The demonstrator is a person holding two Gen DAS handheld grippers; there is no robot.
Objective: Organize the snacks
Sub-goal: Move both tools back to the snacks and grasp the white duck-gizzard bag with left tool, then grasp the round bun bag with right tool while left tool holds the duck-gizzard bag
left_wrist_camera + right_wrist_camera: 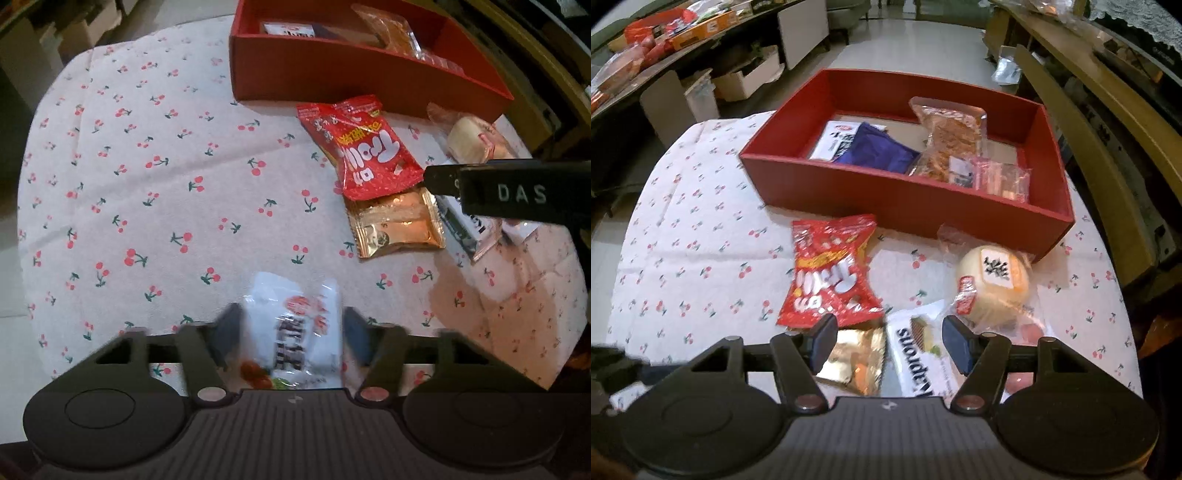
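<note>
Risk sits mostly with my left tool [291, 325]: its pads bracket a white snack packet [295, 325] low in the left wrist view, and the blur there keeps me from telling whether they pinch it or only flank it. I judge a thin crinkly wrapper could slide out if I lift too soon, or tear at the seam if I squeeze hard

My right tool [889, 338] hangs spread above 2 overlapping packs, a gold foil pouch [855, 363] and a white wafer pack [919, 354], gripping neither. Closing here could catch both, or nip the corner of the red gummy bag [827, 273] just beside them. The round bun [993, 284] looks soft enough to crush

The red box [886, 195] lies beyond on the cherry-print desk [701, 236], already holding several snacks; a careless drop could land on the rim
</note>
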